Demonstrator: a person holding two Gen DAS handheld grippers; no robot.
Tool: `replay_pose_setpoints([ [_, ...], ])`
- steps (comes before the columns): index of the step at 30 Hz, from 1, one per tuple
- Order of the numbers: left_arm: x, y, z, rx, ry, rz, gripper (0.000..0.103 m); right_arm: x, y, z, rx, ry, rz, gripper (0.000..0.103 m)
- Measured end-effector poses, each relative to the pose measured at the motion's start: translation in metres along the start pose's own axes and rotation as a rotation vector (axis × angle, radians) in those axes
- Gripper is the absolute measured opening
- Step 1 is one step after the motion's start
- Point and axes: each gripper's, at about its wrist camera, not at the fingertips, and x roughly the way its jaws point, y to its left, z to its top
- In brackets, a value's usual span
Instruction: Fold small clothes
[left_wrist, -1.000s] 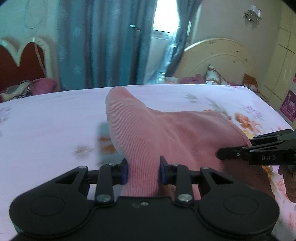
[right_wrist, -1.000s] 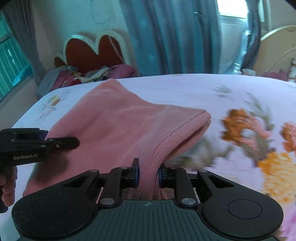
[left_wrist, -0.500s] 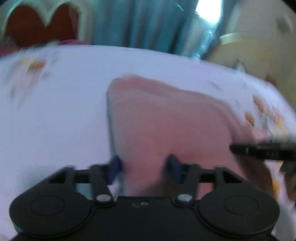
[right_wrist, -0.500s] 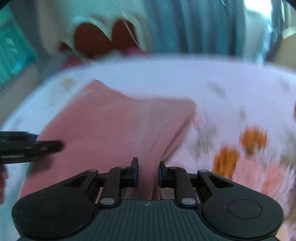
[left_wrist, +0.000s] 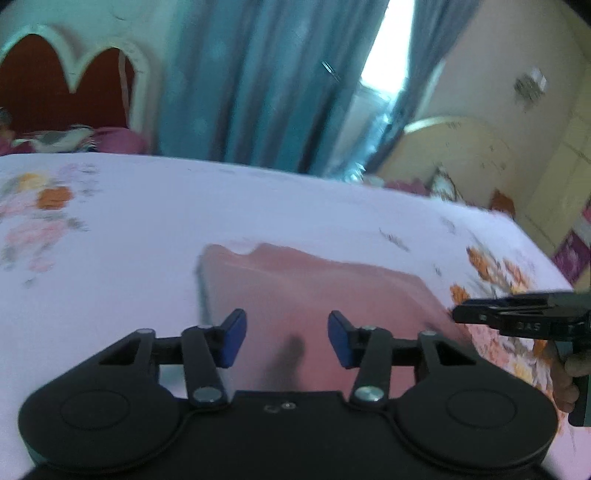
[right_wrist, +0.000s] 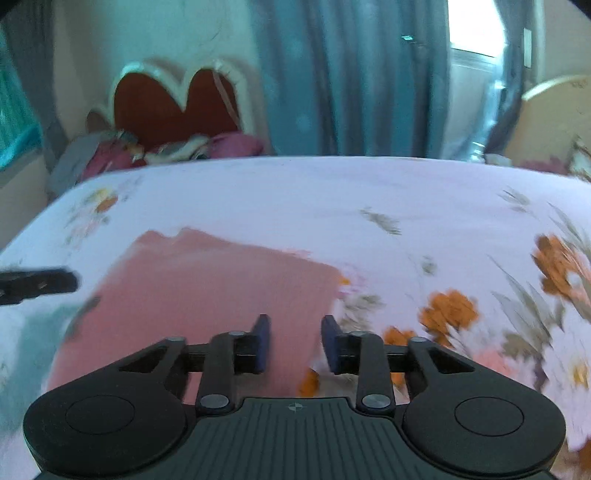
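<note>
A pink knit garment (left_wrist: 314, 291) lies flat and folded on the flowered bed sheet (left_wrist: 147, 229). My left gripper (left_wrist: 286, 321) hovers over its near edge. Its jaws are closing, blue pads apart, with no cloth pinched between them. In the right wrist view the garment (right_wrist: 214, 291) spreads left of centre. My right gripper (right_wrist: 291, 325) hangs over its right edge, jaws opening, nothing gripped. Each gripper shows in the other's view: the right gripper (left_wrist: 480, 314) at the right, the left gripper (right_wrist: 44, 282) at the left.
The sheet (right_wrist: 295, 195) covers a wide bed. Behind it are a red heart-shaped headboard (right_wrist: 173, 107) with piled bedding (right_wrist: 166, 151), teal curtains (left_wrist: 258, 81) and a cream headboard (left_wrist: 454, 147). A hand (left_wrist: 569, 376) grips the right gripper's handle.
Both grippers were shut on the lifted pink garment a second ago. They have let go, and the garment now lies flat on the bed, with both sets of jaws apart.
</note>
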Motion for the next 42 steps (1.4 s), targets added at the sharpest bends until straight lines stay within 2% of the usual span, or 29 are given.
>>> replay_pose_setpoints([
  [1,0.013,0.0,-0.001,0.003,0.042,-0.005,0.041,0.015,0.004,0.0,-0.024,0.033,-0.001,0.021],
  [2,0.028,-0.001,-0.005,0.015,0.1,0.004,0.04,0.031,0.006,-0.003,-0.055,0.09,-0.048,0.009],
  [3,0.034,-0.002,-0.008,0.04,0.109,0.003,0.041,0.043,0.006,-0.009,-0.076,0.125,-0.092,0.006],
  [4,0.035,-0.005,-0.01,0.066,0.101,0.008,0.041,0.049,0.002,-0.011,-0.08,0.103,-0.111,0.003],
  [7,0.034,-0.011,-0.008,0.106,0.118,0.021,0.041,0.056,-0.008,-0.004,-0.046,0.104,-0.105,0.004],
  [10,0.033,-0.007,-0.007,0.096,0.101,0.007,0.041,0.054,-0.007,-0.003,-0.063,0.098,-0.102,0.004],
  [12,0.018,-0.004,-0.008,0.078,0.076,0.001,0.032,0.03,-0.005,-0.007,-0.064,0.054,-0.116,0.004],
  [14,-0.01,-0.005,-0.017,0.061,0.016,-0.032,0.028,0.001,0.001,-0.015,-0.079,0.006,-0.052,0.004],
  [16,-0.03,-0.01,-0.031,0.051,-0.017,-0.051,0.028,-0.02,0.014,-0.028,-0.147,-0.02,0.006,0.004],
  [18,-0.045,-0.017,-0.048,0.052,-0.024,-0.055,0.028,-0.032,0.022,-0.043,-0.218,-0.01,0.073,0.004],
  [20,-0.049,-0.025,-0.065,0.081,0.0,-0.028,0.028,-0.032,0.025,-0.055,-0.275,0.018,0.101,0.004],
  [22,-0.044,-0.027,-0.078,0.088,0.035,0.001,0.027,-0.023,0.025,-0.067,-0.304,0.061,0.074,0.004],
  [23,-0.043,-0.028,-0.082,0.081,0.044,0.016,0.026,-0.016,0.02,-0.071,-0.297,0.079,0.031,0.004],
  [24,-0.042,-0.028,-0.083,0.07,0.046,0.025,0.026,-0.012,0.014,-0.073,-0.279,0.085,0.009,0.0],
  [30,-0.053,-0.038,-0.098,0.038,0.081,0.11,0.024,-0.01,-0.005,-0.077,-0.136,0.041,-0.059,0.0],
  [32,-0.055,-0.04,-0.11,0.032,0.09,0.146,0.024,-0.011,-0.014,-0.079,-0.116,0.081,-0.077,0.0],
  [35,-0.07,-0.046,-0.117,-0.001,0.076,0.172,0.023,-0.037,-0.02,-0.092,-0.096,0.056,-0.074,0.0],
  [42,-0.103,-0.082,-0.132,0.034,0.054,0.183,0.022,-0.118,-0.008,-0.113,-0.077,-0.021,0.005,0.0],
])
